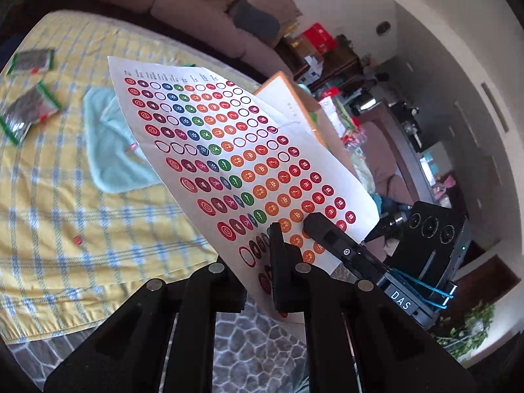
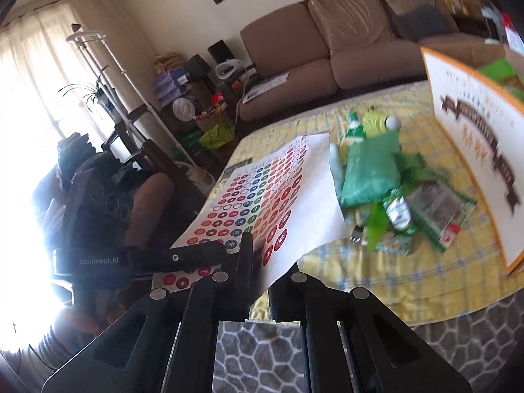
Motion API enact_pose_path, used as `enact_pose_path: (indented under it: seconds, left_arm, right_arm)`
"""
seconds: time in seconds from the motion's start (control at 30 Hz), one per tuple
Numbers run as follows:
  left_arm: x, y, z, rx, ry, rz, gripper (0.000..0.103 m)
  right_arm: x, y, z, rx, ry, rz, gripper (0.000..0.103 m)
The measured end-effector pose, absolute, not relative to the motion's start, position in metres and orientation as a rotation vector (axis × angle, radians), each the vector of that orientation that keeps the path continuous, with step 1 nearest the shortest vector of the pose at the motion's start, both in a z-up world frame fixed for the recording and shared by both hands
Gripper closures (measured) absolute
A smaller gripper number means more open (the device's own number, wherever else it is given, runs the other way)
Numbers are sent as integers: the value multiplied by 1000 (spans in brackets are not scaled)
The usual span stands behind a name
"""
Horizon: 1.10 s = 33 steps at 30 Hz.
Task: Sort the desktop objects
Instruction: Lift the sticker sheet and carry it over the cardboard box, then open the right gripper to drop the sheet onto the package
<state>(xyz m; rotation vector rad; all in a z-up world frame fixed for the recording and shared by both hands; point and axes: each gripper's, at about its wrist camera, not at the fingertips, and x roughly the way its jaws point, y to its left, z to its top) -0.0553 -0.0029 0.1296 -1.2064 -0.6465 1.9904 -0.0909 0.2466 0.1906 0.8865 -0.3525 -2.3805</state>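
Sticker sheet, white paper printed with rows of red, maroon, blue, green and orange round stickers (image 1: 229, 160), hangs lifted off the yellow checked cloth on the table (image 1: 49, 203), tilted, above the near edge. My left fingers (image 1: 275, 262) are pinched together on its near edge. My right fingers (image 2: 258, 262) are closed on the same near edge, and in the left wrist view one of them presses on the orange stickers (image 1: 324, 232).

Beneath the sheet, a pale turquoise towel (image 1: 111, 144) lies flat on the cloth. Two clear packets with green and red trim and dark contents (image 1: 28, 98) lie towards the far left corner. A single small red sticker dot (image 1: 77, 239) sits on the cloth nearer to me.

In the right wrist view, a heap of green plastic packets and wrappers (image 2: 383, 190) lies just beside the sheet's right edge. An orange-rimmed white cardboard box (image 2: 475, 150) stands at the right side of the table.
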Motion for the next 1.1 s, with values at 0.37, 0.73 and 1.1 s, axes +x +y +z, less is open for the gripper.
enact_pose_path:
  seconds: [0.37,0.73,1.1]
  left_arm:
    - [-108,210,223,-1151,-490,1832,94]
    - [-166,375,163,-1391,-282,1860,91]
    - [-157,393,138,-1530,-130,1897,67]
  right_arm:
    - [-106,429,280,756,-511,-2615,96]
    - [-171,564,211,1068,-600,-2786,95]
    - [-180,600,189,1262,-617,-2815,84]
